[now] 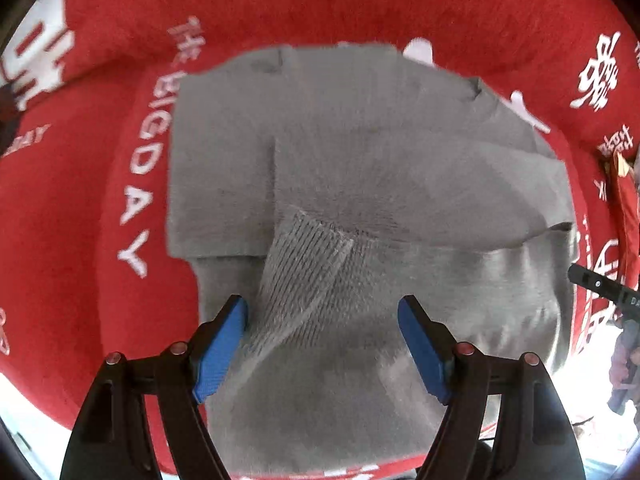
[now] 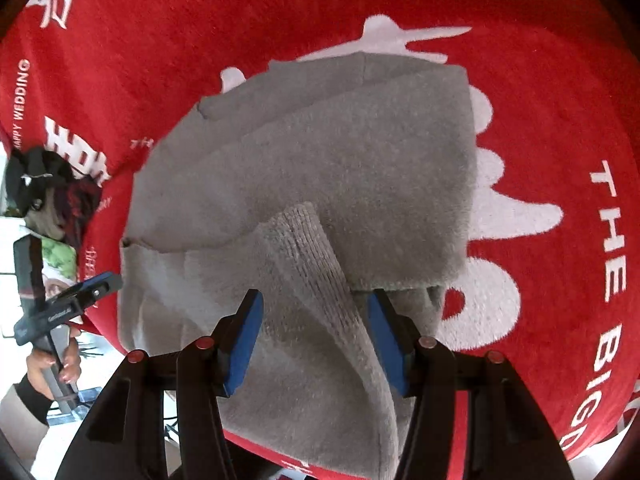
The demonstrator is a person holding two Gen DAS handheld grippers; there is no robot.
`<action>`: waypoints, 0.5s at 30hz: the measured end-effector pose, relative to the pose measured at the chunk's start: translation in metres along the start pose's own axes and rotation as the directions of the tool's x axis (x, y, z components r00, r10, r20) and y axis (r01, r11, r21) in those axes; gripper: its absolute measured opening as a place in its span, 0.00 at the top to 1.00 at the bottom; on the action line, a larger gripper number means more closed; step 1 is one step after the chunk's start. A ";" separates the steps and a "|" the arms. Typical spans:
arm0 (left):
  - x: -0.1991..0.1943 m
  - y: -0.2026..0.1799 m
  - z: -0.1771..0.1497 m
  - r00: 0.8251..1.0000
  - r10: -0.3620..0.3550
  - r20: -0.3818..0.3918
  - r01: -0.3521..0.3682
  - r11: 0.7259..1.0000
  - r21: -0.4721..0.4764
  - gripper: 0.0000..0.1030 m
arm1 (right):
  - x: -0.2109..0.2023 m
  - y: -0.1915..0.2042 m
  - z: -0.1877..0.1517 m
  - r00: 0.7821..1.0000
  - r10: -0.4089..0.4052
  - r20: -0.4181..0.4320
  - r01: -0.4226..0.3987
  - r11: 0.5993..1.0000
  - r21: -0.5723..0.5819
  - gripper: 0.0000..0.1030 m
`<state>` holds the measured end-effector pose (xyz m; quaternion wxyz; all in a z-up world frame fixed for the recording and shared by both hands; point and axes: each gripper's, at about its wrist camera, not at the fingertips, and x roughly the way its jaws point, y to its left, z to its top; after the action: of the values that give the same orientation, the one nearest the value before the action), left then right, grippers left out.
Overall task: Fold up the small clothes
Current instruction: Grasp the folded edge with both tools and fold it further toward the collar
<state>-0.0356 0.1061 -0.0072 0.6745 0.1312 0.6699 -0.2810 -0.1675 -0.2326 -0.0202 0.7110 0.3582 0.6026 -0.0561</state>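
Observation:
A grey knit garment lies partly folded on a red cloth with white lettering. A ribbed cuff of a sleeve lies across its middle. My left gripper is open, its blue pads on either side of the cuff, just above the fabric. In the right wrist view the same garment fills the centre, with the ribbed cuff running between the jaws. My right gripper is open and straddles the cuff. The left gripper's finger shows at the left edge.
The red cloth covers the table on all sides of the garment. A pile of dark items sits at the table's left edge in the right wrist view. The right gripper's black finger shows at the right edge of the left wrist view.

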 end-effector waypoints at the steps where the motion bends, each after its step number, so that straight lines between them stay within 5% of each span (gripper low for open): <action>1: 0.006 0.002 0.001 1.000 -0.010 -0.012 0.010 1.000 0.003 0.24 | 0.003 -0.001 0.000 1.000 -0.006 -0.004 0.006 1.000 0.004 0.42; 3: 0.012 0.006 0.000 1.000 -0.013 -0.016 0.013 1.000 0.005 0.34 | 0.010 -0.002 -0.001 1.000 -0.016 -0.011 0.016 1.000 0.014 0.42; 5: 0.015 0.008 -0.001 1.000 0.003 -0.018 -0.002 1.000 0.019 0.61 | 0.014 0.001 -0.003 0.999 -0.040 -0.010 0.040 0.999 0.011 0.48; 7: 0.008 0.012 -0.002 0.997 -0.073 -0.010 0.073 0.997 0.029 0.94 | 0.017 0.009 -0.006 0.996 -0.086 -0.006 0.086 0.996 -0.019 0.92; 10: -0.011 0.014 -0.006 0.993 -0.118 0.029 0.117 0.992 0.047 0.94 | 0.009 0.029 -0.015 0.986 -0.160 0.036 0.163 0.984 -0.076 0.94; 15: -0.066 0.011 -0.007 0.975 -0.185 0.122 0.179 0.982 0.062 0.94 | -0.041 0.055 -0.020 0.975 -0.164 0.149 0.176 0.981 -0.076 0.94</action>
<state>-0.0316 0.1318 0.0549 0.6837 0.0683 0.6274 -0.3665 -0.1670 -0.1953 0.0405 0.7598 0.2684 0.5808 -0.1152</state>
